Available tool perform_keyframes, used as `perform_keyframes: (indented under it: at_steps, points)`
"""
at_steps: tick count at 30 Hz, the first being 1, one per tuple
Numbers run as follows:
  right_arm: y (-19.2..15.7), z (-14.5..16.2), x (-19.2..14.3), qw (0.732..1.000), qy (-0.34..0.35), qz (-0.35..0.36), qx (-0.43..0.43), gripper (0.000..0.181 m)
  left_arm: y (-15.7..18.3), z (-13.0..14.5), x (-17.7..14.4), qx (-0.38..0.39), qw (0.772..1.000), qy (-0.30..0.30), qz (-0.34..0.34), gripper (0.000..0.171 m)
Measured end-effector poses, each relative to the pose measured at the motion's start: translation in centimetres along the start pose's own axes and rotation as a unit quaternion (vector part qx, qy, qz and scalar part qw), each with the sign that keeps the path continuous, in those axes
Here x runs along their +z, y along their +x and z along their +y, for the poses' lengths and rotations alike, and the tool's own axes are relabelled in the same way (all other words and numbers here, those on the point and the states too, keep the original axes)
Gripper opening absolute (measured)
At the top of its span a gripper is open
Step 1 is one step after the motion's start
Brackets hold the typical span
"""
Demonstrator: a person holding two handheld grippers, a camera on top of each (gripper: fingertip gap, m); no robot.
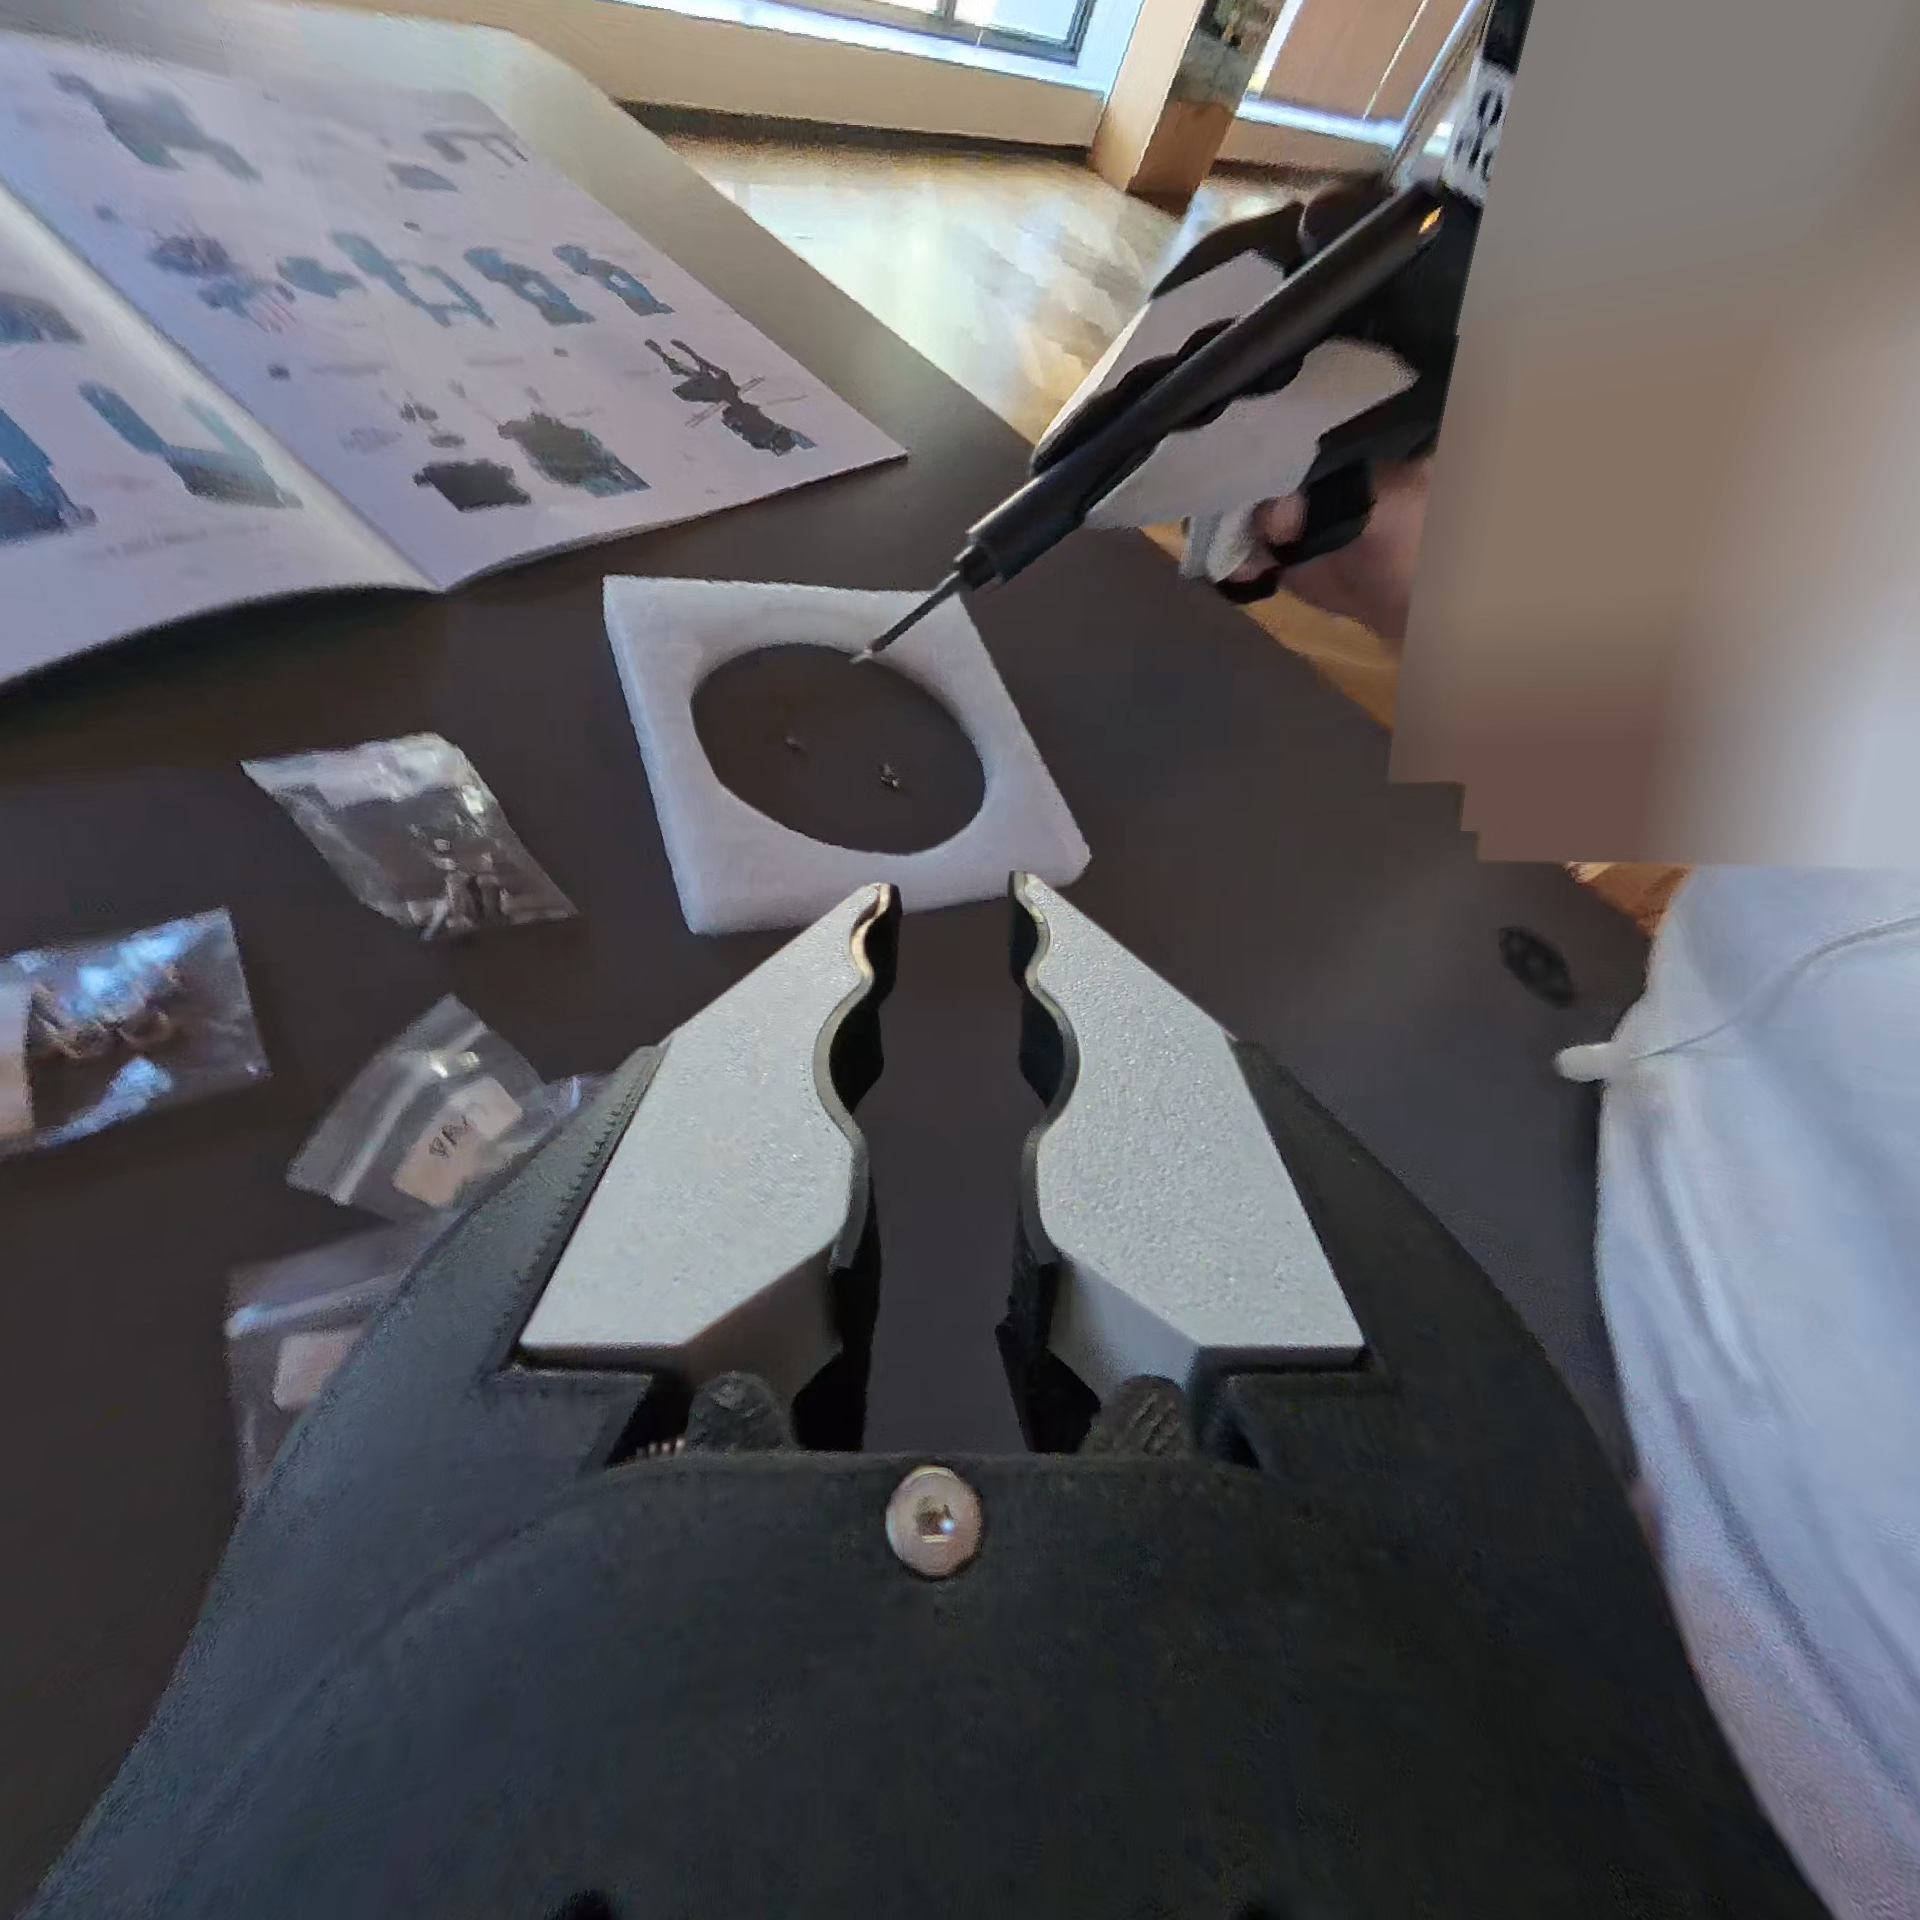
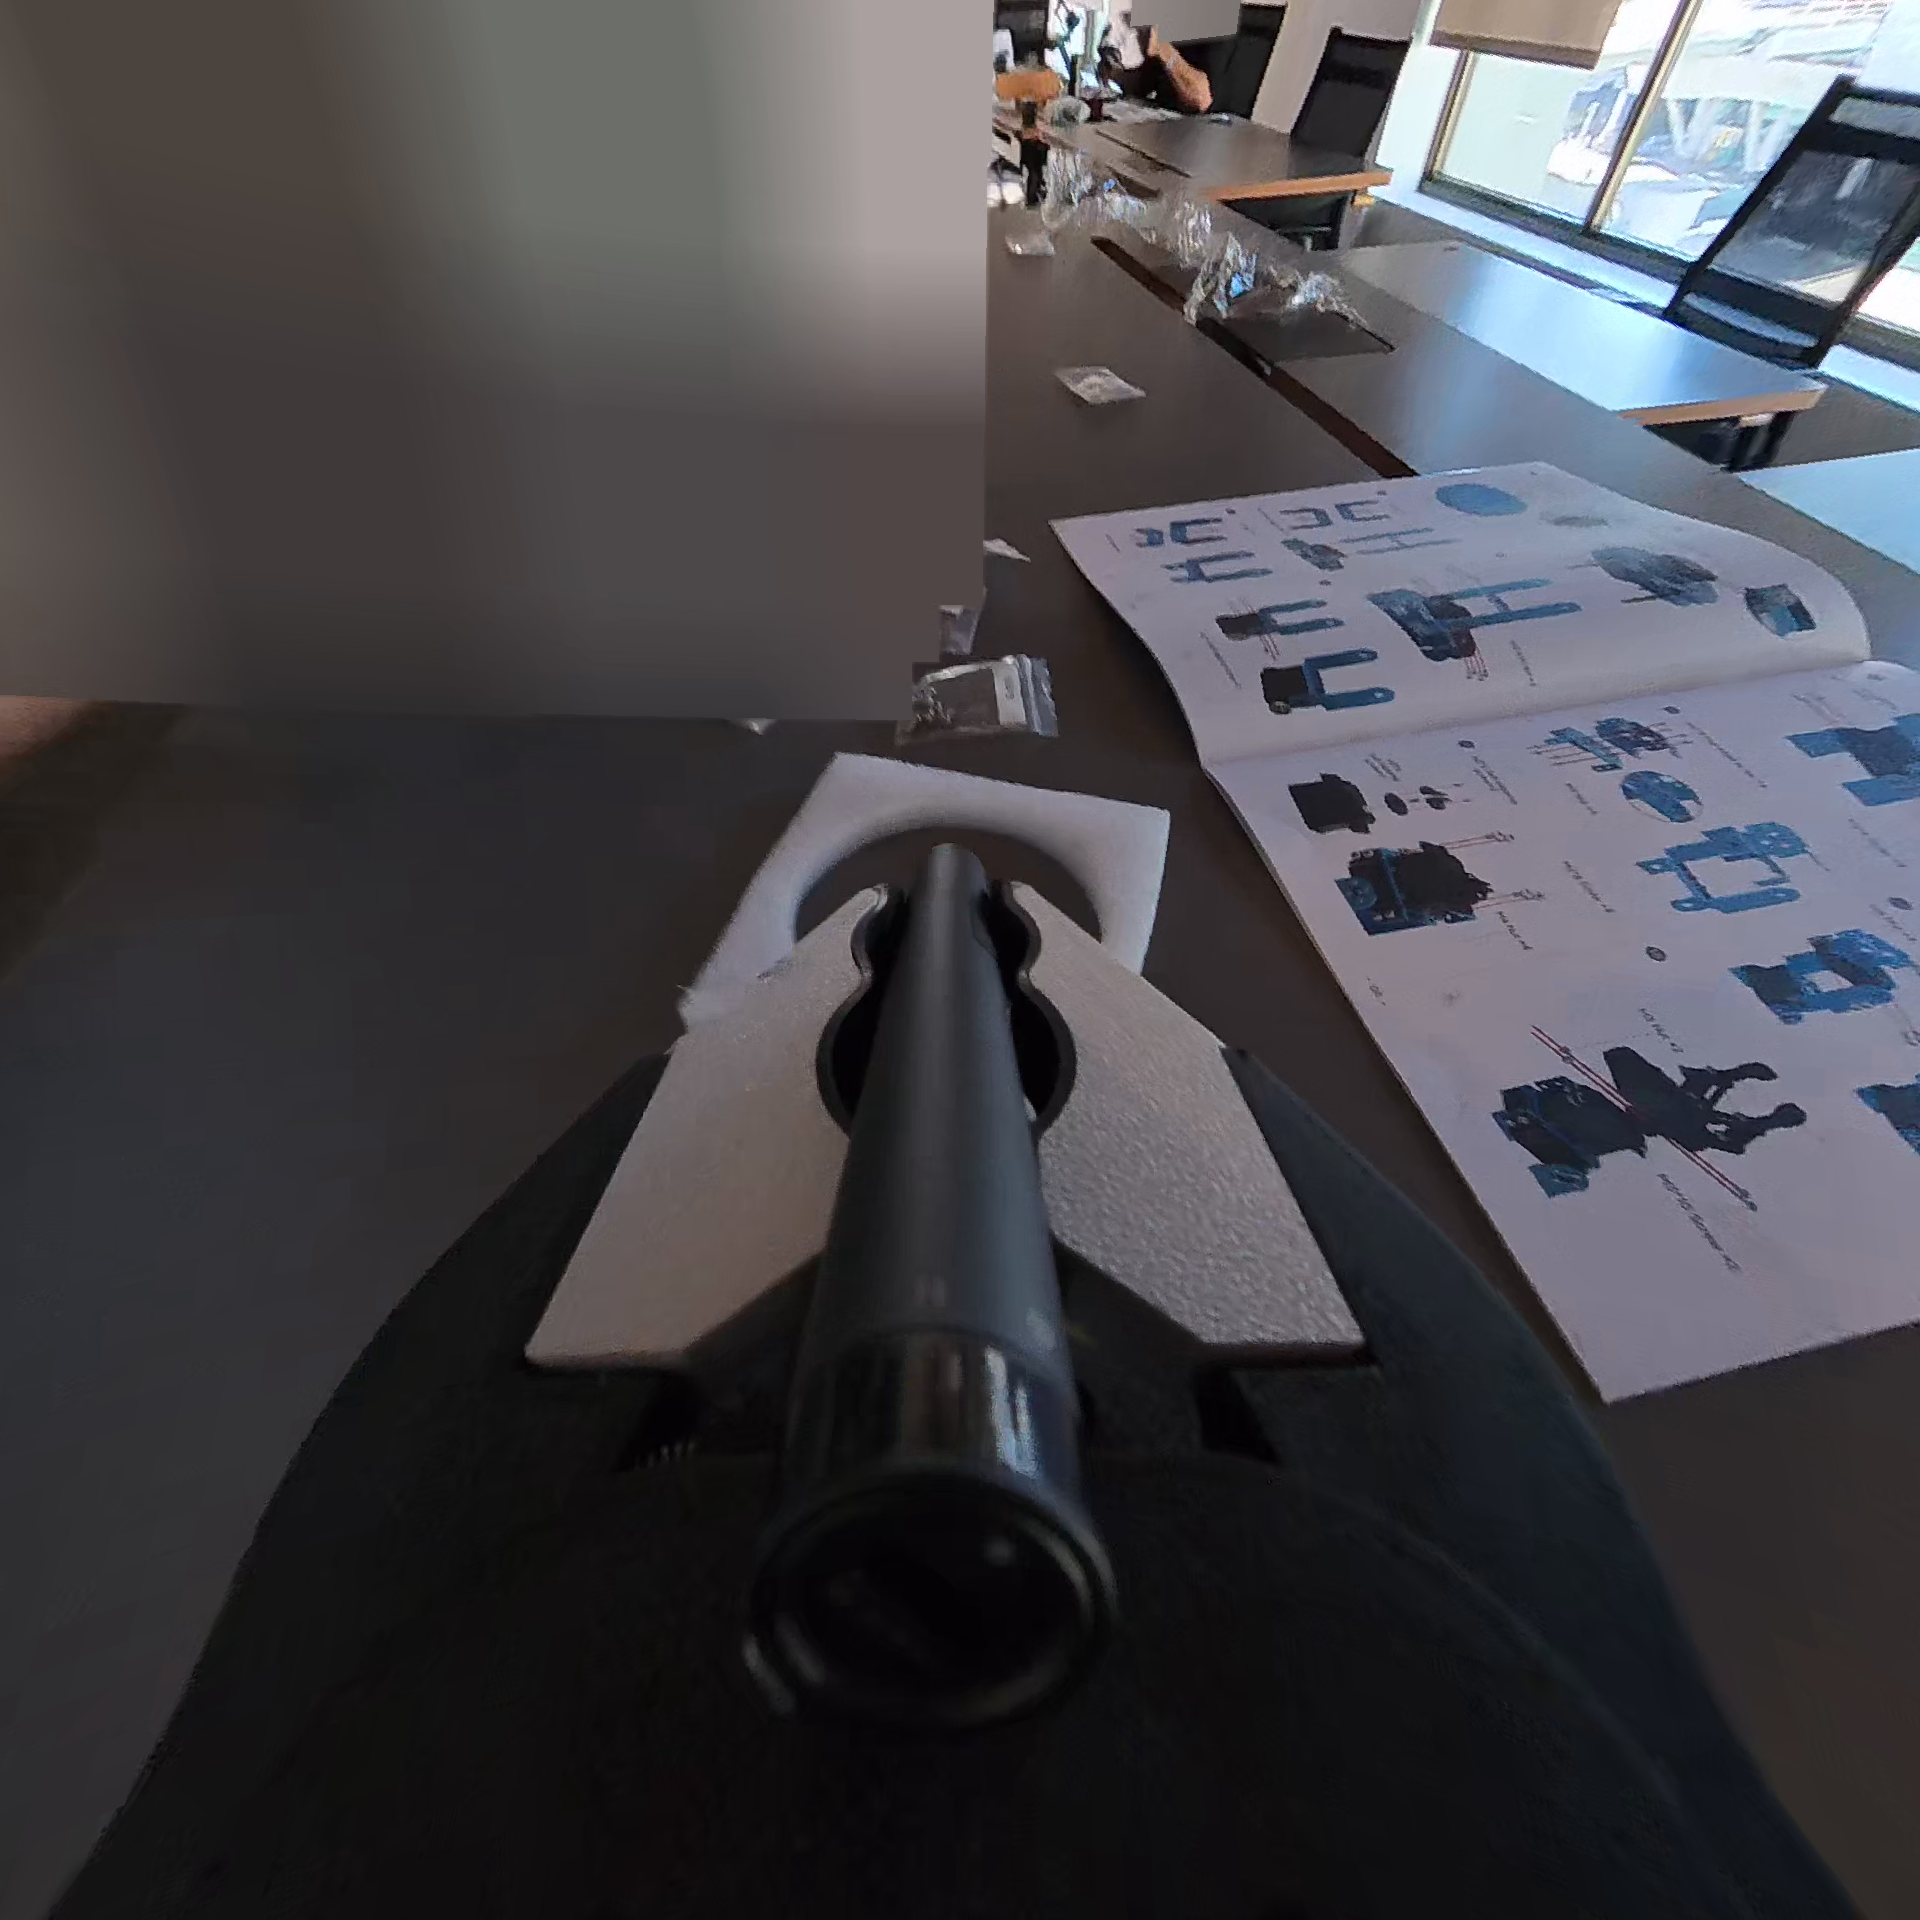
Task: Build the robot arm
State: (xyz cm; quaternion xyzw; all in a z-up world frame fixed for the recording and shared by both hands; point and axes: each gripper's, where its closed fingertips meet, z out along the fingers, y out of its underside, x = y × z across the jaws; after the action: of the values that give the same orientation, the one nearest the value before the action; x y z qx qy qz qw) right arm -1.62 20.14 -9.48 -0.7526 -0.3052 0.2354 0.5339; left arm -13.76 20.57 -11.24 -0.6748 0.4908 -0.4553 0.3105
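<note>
A white foam square [image 1: 717, 623] with a round cut-out lies on the dark table [image 1: 1226, 790]. Two small screws [image 1: 888, 774] lie inside the cut-out. My left gripper [image 1: 951, 899] is open and empty, its tips just short of the foam's near edge. My right gripper [image 2: 940, 899] is shut on a black screwdriver [image 2: 935, 1195]. In the left wrist view the screwdriver [image 1: 1195, 374] slants down from the right, its tip at the far rim of the cut-out. The foam square [image 2: 1091, 842] lies under the tool in the right wrist view.
An open instruction booklet [image 1: 343, 312] lies behind the foam; it also shows in the right wrist view [image 2: 1558, 883]. Several small clear bags of parts [image 1: 416, 831] lie left of the left gripper. A white cloth [image 1: 1766, 1247] is at the right. More tables and chairs [image 2: 1787, 229] stand farther off. There is about 12 cm between the tips of the two grippers. Between my right fingertips and the foam square [image 2: 1091, 842] there is roughly 11 cm. It is also in sight in the left wrist view [image 1: 680, 642].
</note>
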Motion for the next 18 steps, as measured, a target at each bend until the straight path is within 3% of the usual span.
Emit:
perform_keyframes:
  at_steps: [4,7,9,11,14,18]
  points:
    - [-1.2,-2.7,-1.8,0.998,0.030,-0.041,0.048,0.017,0.1,-2.1,1.7,0.129,0.991,0.003,-0.045,0.016]
    - [-2.6,-4.5,-3.0,0.993,0.046,-0.078,0.076,0.017,1.9,-4.1,3.0,0.196,0.980,0.025,-0.022,0.009]
    - [-3.6,-5.5,-3.7,0.989,0.060,-0.101,0.087,0.017,3.5,-5.1,3.4,0.171,0.983,0.041,0.047,0.009]
    - [-4.5,-6.4,-4.5,0.986,0.074,-0.116,0.091,0.017,4.4,-6.1,3.1,0.098,0.986,0.058,0.124,0.009]
    - [-5.5,-7.3,-5.6,0.986,0.085,-0.121,0.083,0.017,6.7,-7.3,1.2,0.001,0.961,0.084,0.263,0.011]
    - [-6.5,-8.1,-6.6,0.985,0.097,-0.126,0.071,0.017,7.9,-8.0,0.6,-0.038,0.944,0.113,0.309,0.015]
